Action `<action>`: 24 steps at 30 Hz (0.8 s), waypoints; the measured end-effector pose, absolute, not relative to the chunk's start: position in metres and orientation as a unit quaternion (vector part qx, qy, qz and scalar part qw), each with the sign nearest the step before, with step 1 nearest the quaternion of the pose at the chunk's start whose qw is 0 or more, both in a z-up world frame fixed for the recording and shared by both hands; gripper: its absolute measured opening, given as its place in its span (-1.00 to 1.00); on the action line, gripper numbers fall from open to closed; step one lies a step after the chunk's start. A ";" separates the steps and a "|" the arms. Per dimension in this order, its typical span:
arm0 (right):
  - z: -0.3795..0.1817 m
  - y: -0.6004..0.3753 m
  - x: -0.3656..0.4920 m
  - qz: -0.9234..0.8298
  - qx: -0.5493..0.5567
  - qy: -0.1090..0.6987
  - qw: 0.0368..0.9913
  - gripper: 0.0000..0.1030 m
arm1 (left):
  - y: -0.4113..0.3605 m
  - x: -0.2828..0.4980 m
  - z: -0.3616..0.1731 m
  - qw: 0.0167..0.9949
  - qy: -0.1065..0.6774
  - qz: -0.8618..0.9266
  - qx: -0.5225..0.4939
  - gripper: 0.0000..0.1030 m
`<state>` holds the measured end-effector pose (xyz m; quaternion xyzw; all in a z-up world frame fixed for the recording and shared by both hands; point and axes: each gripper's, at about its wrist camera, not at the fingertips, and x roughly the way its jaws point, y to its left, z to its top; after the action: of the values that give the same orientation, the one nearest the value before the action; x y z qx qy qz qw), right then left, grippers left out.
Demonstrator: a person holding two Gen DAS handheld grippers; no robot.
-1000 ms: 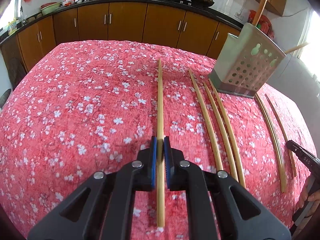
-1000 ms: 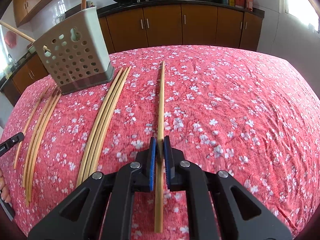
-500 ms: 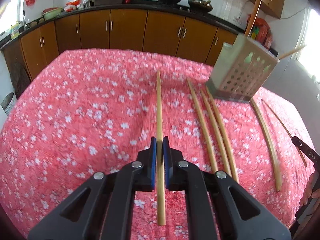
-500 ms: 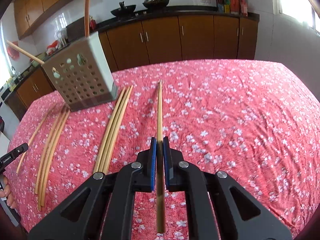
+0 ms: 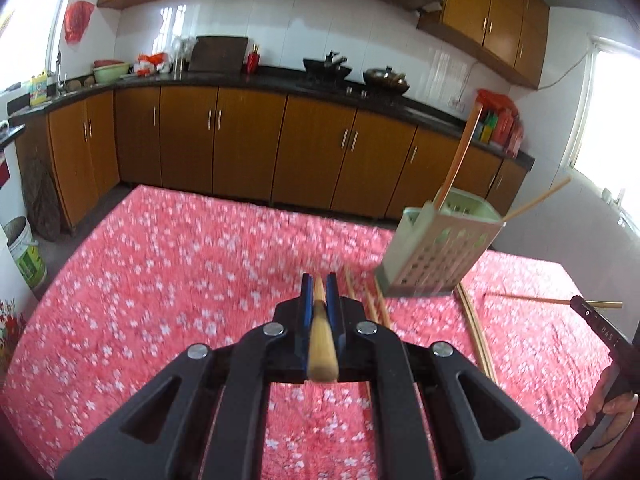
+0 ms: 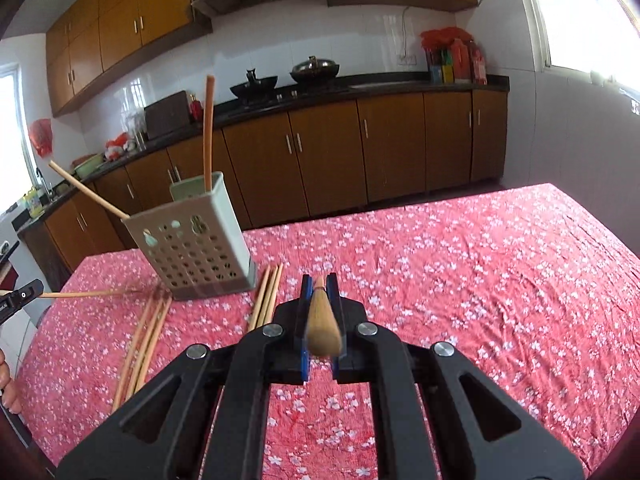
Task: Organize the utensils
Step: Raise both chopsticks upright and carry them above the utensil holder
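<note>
Though each stick's far end hides behind my jaws, left tongs [image 5: 319, 300] and right tongs [image 6: 320, 298] clamp one chopstick [image 5: 321, 344] each, tilted downward.

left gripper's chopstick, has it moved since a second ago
Yes. The chopstick, clamped in the left gripper, has lifted off the floral tablecloth and now points toward the cabinets rather than lying flat.

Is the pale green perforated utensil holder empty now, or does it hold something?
Not empty: the pale green perforated utensil holder holds two wooden chopsticks sticking out above its rim.
</note>
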<state>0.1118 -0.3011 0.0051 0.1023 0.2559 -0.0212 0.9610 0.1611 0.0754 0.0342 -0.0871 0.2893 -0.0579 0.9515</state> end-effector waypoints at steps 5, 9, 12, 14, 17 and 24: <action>0.026 -0.299 0.116 -0.010 0.112 0.232 0.966 -0.86 | 0.075 0.162 0.055 0.957 0.273 -0.065 -0.073 -0.85; 0.055 -0.297 0.117 0.010 0.121 0.200 0.972 -0.86 | 0.066 0.157 0.082 0.962 0.253 -0.087 -0.054 -0.85; 0.079 -0.292 0.114 0.029 0.125 0.173 0.976 -0.86 | 0.058 0.151 0.100 0.962 0.244 -0.113 -0.043 -0.85; 0.095 -0.289 0.112 0.039 0.125 0.151 0.980 -0.86 | 0.051 0.147 0.116 0.963 0.231 -0.131 -0.038 -0.85; 0.115 -0.285 0.113 0.053 0.130 0.118 0.983 -0.86 | 0.041 0.146 0.134 0.965 0.214 -0.148 -0.043 -0.85; 0.144 -0.269 0.126 0.066 0.139 0.047 0.987 -0.86 | 0.009 0.155 0.177 0.972 0.154 -0.170 -0.057 -0.85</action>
<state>0.1258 -0.2691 0.1443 0.1386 0.0468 0.0659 0.9870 0.1547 0.0089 0.1771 -0.0569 0.1543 -0.1697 0.9717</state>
